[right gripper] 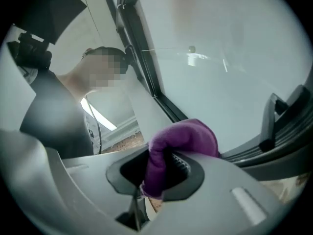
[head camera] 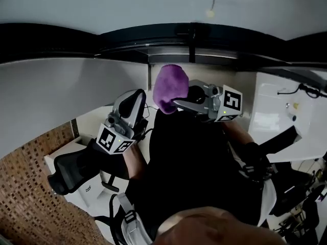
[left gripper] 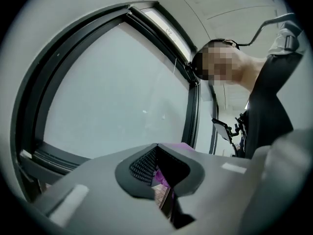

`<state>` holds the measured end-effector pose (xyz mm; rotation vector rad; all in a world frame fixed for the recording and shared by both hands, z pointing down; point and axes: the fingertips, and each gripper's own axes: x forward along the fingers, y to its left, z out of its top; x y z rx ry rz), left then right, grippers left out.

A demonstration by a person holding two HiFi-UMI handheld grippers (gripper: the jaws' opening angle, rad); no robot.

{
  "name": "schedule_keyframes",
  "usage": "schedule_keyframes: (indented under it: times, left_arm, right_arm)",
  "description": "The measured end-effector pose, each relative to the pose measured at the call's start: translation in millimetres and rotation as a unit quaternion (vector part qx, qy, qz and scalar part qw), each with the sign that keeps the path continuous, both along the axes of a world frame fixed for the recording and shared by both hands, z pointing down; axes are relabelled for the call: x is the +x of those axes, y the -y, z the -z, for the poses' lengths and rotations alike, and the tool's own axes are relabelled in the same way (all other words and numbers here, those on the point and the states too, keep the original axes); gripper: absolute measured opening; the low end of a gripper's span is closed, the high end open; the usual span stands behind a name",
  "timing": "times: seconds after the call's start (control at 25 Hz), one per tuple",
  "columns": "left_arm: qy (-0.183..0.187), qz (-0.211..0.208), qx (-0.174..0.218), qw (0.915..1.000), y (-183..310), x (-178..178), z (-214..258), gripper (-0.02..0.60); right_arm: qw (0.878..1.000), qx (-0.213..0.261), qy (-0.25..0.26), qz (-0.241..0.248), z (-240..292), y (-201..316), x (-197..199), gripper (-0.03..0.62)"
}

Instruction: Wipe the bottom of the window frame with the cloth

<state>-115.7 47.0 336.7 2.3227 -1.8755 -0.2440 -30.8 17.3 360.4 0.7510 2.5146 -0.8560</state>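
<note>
A purple cloth [head camera: 171, 88] [right gripper: 183, 141] bunches out of my right gripper [head camera: 179, 103] [right gripper: 159, 173], which is shut on it just below the window. The dark bottom rail of the window frame [head camera: 153, 42] [right gripper: 274, 151] [left gripper: 49, 155] runs across above both grippers, apart from the cloth. My left gripper [head camera: 136, 95] [left gripper: 157, 155] is to the left of the cloth, pointing up at the glass, its jaws together with nothing held. A sliver of the purple cloth [left gripper: 159, 176] shows through the left jaws' narrow gap.
A dark vertical mullion [head camera: 192, 40] splits the window above the cloth. Below the frame lies a broad pale sill [head camera: 61, 96]. A black office chair [head camera: 71, 170] stands at lower left on brick-patterned floor [head camera: 25, 198]; a white desk [head camera: 276, 116] is at right.
</note>
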Motion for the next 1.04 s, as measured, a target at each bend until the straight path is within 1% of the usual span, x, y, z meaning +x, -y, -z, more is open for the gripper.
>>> schedule_keyframes:
  times: [0.08, 0.16, 0.28, 0.4, 0.52, 0.76, 0.88, 1.04]
  left_arm:
    - [0.002, 0.006, 0.008, 0.9999, -10, -8, 4, 0.002]
    - [-0.001, 0.011, 0.013, 0.9999, -23, -19, 4, 0.002]
    - [-0.01, 0.014, 0.02, 0.9996, -43, -41, 3, 0.002]
    - [-0.022, 0.013, 0.03, 0.9992, -65, -69, 2, 0.002]
    - [-0.028, 0.002, 0.042, 0.9987, -84, -92, 2, 0.002]
    - [-0.055, -0.029, 0.061, 0.9962, -119, -119, -6, 0.003]
    - [-0.056, -0.047, 0.071, 0.9947, -136, -133, -3, 0.003]
    - [-0.073, -0.048, 0.071, 0.9937, -175, -173, 1, 0.002]
  right_arm:
    - [1.0, 0.016, 0.002, -0.003, 5, -9, -9, 0.066]
    - [1.0, 0.028, -0.008, -0.005, 6, -21, -21, 0.066]
    - [0.999, 0.036, -0.025, -0.008, 7, -42, -43, 0.066]
    - [0.998, 0.038, -0.033, -0.024, 10, -62, -69, 0.064]
    - [0.997, 0.038, -0.046, -0.045, 13, -84, -92, 0.064]
    - [0.994, 0.047, -0.058, -0.085, 13, -123, -128, 0.064]
    - [0.991, 0.06, -0.067, -0.098, 21, -142, -149, 0.064]
    - [0.99, 0.056, -0.081, -0.105, 27, -182, -186, 0.064]
